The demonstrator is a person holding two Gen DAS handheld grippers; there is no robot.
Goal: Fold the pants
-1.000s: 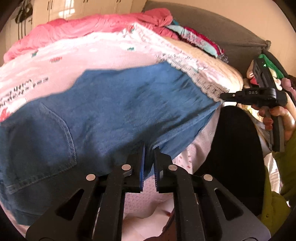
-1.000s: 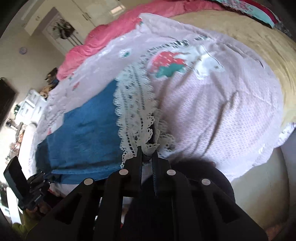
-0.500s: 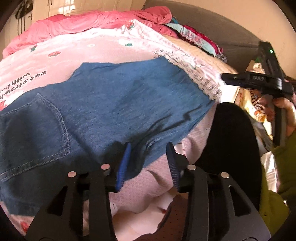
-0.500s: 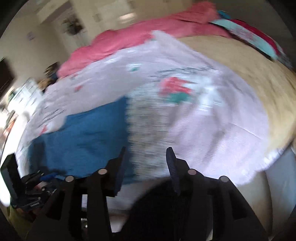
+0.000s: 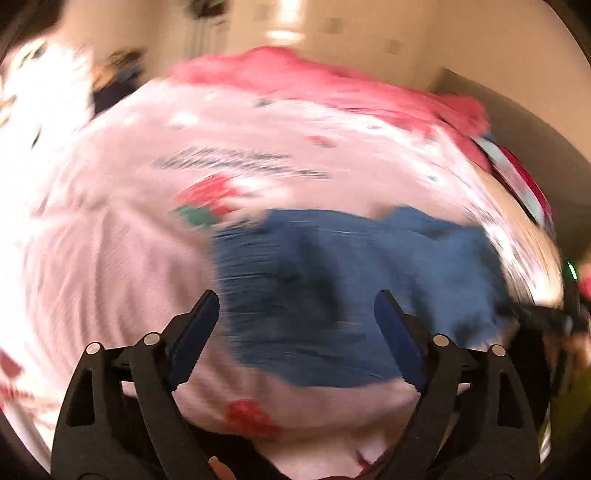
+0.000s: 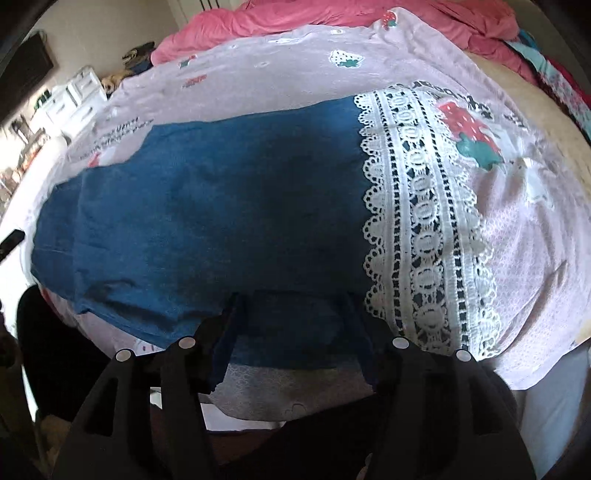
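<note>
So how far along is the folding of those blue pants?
Done: the blue pants lie flat on the pink bedspread, lace hem to one side, apparently one leg over the other. In hand: nothing; the left gripper and right gripper are both open. Left: folding them across their length.

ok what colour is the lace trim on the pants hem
White, an openwork lace trim on the blue denim pants; clearest in the right wrist view.

A bed (image 6: 546, 122) carries a pink strawberry-print sheet (image 6: 280, 62). The blue pants (image 6: 221, 206) lie flat on it near the front edge; a crumpled pink blanket (image 6: 280, 18) lies along the far edge
</note>
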